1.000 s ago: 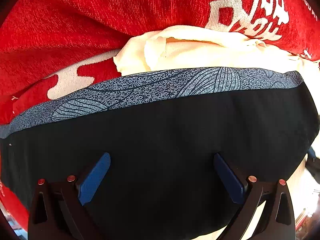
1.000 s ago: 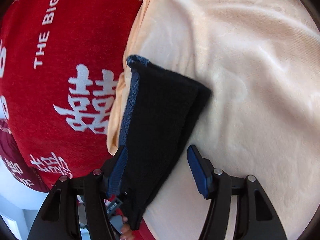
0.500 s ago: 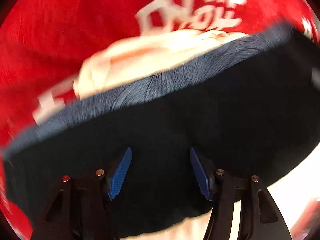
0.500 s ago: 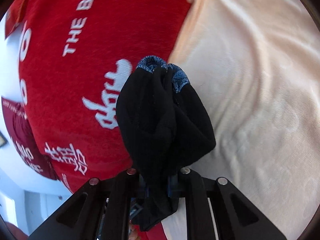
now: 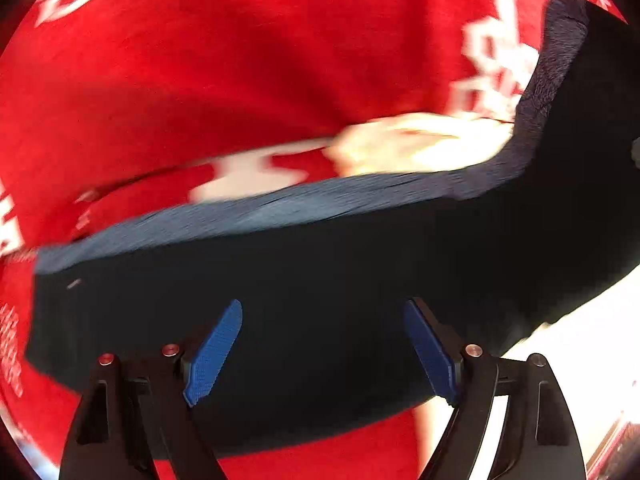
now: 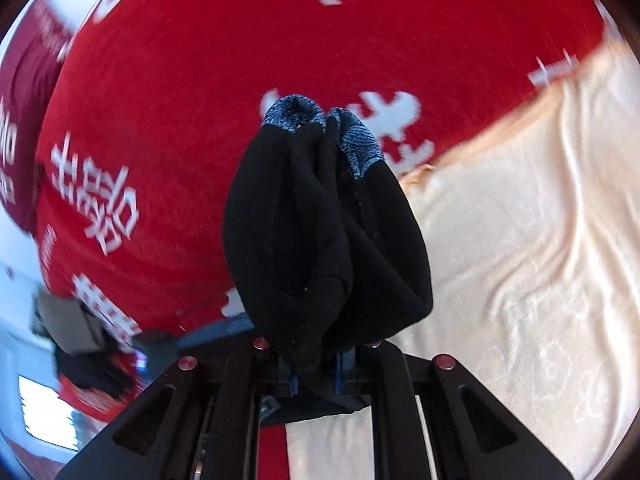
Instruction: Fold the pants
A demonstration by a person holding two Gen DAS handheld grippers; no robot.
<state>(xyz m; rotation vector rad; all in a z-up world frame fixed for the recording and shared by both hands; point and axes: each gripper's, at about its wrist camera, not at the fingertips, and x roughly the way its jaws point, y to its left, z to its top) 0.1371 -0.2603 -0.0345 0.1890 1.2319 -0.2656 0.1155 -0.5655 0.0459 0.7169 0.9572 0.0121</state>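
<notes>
The pants (image 5: 340, 280) are black with a patterned blue-grey waistband (image 5: 280, 208). In the left wrist view they fill the lower half, and their right end rises up off the surface. My left gripper (image 5: 322, 348) is open, its blue pads over the black cloth, apart from each other. In the right wrist view my right gripper (image 6: 316, 372) is shut on a bunched end of the pants (image 6: 324, 240), which stands up from the jaws with the waistband (image 6: 320, 124) at the top.
A red blanket (image 5: 200, 80) with white lettering covers the surface; it also shows in the right wrist view (image 6: 200, 100). A cream cloth (image 6: 520, 260) lies over it at the right, and shows behind the waistband (image 5: 420, 144). The blanket's edge and some clutter (image 6: 80, 336) are at the lower left.
My right gripper closed on the pants' end and lifted it, bunching the cloth. My left gripper narrowed, then opened wider again. The pants' right end has risen in the left view.
</notes>
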